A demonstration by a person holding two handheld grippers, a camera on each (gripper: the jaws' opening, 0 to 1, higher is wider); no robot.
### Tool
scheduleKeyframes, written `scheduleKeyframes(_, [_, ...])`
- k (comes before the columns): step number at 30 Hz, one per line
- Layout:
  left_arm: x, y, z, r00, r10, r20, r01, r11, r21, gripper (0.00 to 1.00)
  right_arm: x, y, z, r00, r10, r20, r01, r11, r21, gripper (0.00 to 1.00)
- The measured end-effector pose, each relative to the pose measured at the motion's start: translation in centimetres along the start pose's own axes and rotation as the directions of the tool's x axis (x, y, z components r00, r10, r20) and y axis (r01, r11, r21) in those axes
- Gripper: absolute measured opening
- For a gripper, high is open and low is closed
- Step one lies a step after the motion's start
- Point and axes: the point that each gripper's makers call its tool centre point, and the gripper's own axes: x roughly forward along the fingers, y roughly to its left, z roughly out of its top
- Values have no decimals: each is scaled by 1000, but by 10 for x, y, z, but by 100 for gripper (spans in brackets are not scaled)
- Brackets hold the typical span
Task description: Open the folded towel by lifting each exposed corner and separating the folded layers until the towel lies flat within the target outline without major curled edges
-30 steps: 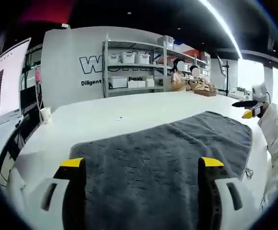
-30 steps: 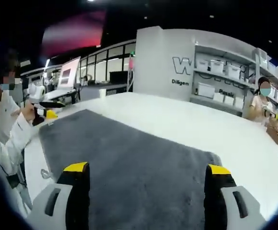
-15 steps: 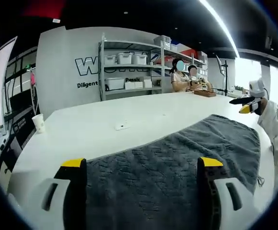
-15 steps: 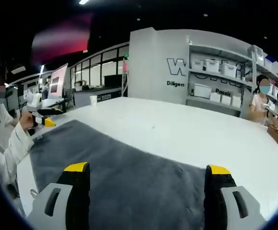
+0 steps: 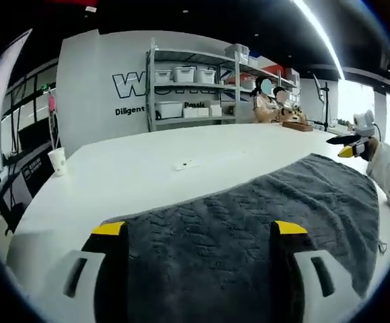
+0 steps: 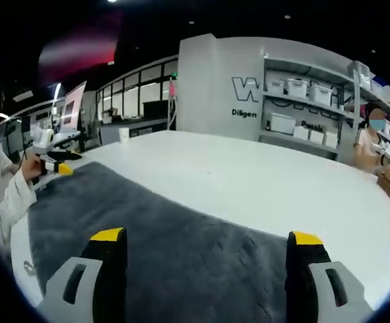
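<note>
On the white table (image 5: 134, 168) the grey towel (image 5: 262, 222) lies spread in what looks like a single layer, running from my left gripper (image 5: 196, 232) across to my right gripper (image 6: 206, 239). In the left gripper view the near edge sits just beyond the yellow-tipped jaws, which stand wide apart with nothing between them. In the right gripper view the jaws are likewise parted and empty, with the towel's end edge just ahead of them. The cloth surface (image 6: 148, 235) shows a light weave and no raised fold that I can make out.

I cannot see a target outline on the table, so alignment is unconfirmed.

I judge the unfolding essentially done and the work at the checking stage. The next move calls for inspecting both end edges for curl and, if any is found, pinching that corner low and drawing it outward, gently.

Beyond the towel stand a paper cup (image 5: 58, 161) near the table's far edge, storage shelving (image 5: 191, 87) and seated people (image 5: 269, 101) at the table's far end.
</note>
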Motion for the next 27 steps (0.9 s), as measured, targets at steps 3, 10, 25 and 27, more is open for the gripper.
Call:
scheduleKeyframes(3, [0, -3, -1, 1000, -9, -4, 9, 1000, -1, 81, -1, -4, -9, 1000, -3, -26, 3, 1000, 7, 98])
scheduleKeyframes(10, [-3, -1, 2, 1000, -2, 13, 2, 1000, -10, 78, -2, -8, -15, 1000, -10, -28, 11, 999, 39, 97])
scheduleKeyframes(25, [-22, 63, -10, 976, 217, 15, -216, 973, -78, 41, 1, -3, -25, 999, 6, -40, -3, 998, 63, 90])
scheduleKeyframes(27, [-23, 70, -17, 970, 242, -3, -241, 968, -73, 36, 1, -4, -26, 999, 4, -42, -1, 998, 70, 90])
